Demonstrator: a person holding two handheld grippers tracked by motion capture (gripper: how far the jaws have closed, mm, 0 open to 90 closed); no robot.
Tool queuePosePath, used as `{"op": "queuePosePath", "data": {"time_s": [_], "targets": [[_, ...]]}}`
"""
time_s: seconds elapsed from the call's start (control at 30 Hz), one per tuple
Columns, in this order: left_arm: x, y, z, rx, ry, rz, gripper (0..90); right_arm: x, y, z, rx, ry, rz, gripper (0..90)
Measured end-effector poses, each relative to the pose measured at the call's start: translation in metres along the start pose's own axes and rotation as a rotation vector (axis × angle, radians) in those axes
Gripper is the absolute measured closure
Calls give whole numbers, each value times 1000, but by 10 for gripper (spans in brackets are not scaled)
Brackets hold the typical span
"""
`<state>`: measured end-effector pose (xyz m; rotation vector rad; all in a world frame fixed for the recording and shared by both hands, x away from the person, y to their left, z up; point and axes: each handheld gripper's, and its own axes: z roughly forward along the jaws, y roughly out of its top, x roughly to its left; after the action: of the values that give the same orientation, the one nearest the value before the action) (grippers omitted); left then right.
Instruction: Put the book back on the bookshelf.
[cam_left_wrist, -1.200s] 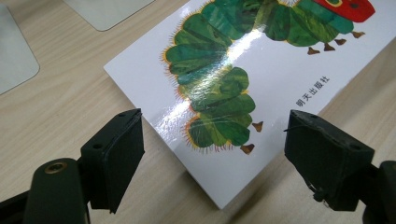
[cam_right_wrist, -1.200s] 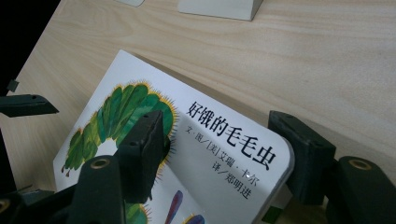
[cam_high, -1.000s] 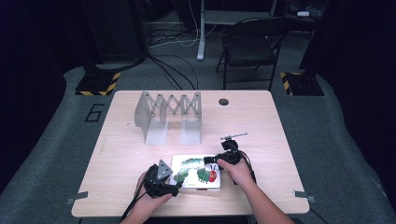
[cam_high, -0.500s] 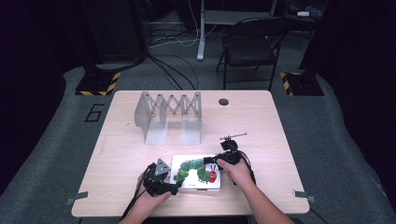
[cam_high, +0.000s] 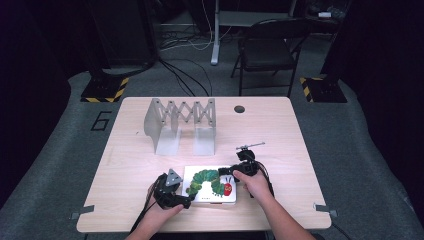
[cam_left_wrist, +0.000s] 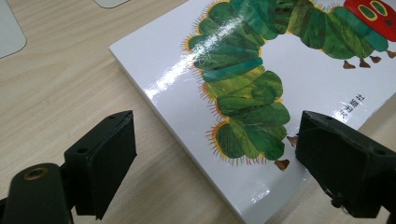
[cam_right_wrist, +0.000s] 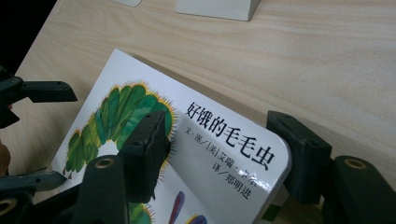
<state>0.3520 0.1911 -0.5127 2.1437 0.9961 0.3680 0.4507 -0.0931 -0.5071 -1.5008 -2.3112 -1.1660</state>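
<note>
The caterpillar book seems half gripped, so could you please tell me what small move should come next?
Probably close the right claw onto the book: its jaws, which have just been closing, straddle the raised corner, while the left claw stands open around the opposite corner.

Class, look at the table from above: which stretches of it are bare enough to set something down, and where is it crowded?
Bare: the wide strip right of the book out to the table edge, the left side beside the folding rack, and the band between rack and book. Crowded: the near edge, where the left gripper and right gripper flank the book.
</note>
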Motion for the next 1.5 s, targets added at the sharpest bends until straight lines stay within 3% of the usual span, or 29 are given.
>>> {"op": "queuePosePath", "data": {"time_s": [0.27,0.47,0.77,0.93,1.03,1.13,1.27,1.47,1.5], "targets": [[2,0,0,6,-10,11,81,0,1,-5,-4,26,2,441],[2,0,1,-4,3,20,53,3,1,-7,-10,21,-42,443],[1,0,2,-12,-12,-1,49,8,3,-14,-11,24,-98,456],[-2,0,4,-8,-28,10,50,12,2,-19,-25,22,-129,465],[-2,0,4,-3,-43,-9,49,15,1,-21,-37,21,-140,472],[-1,1,5,-1,-49,-4,50,16,1,-22,-41,15,-149,472],[-2,2,7,8,-91,-5,51,20,0,-25,-53,7,-173,474],[-1,2,8,8,-104,-7,52,20,1,-25,-55,12,-172,475],[0,3,7,18,-111,-5,52,20,1,-25,-52,18,-154,475]]}}
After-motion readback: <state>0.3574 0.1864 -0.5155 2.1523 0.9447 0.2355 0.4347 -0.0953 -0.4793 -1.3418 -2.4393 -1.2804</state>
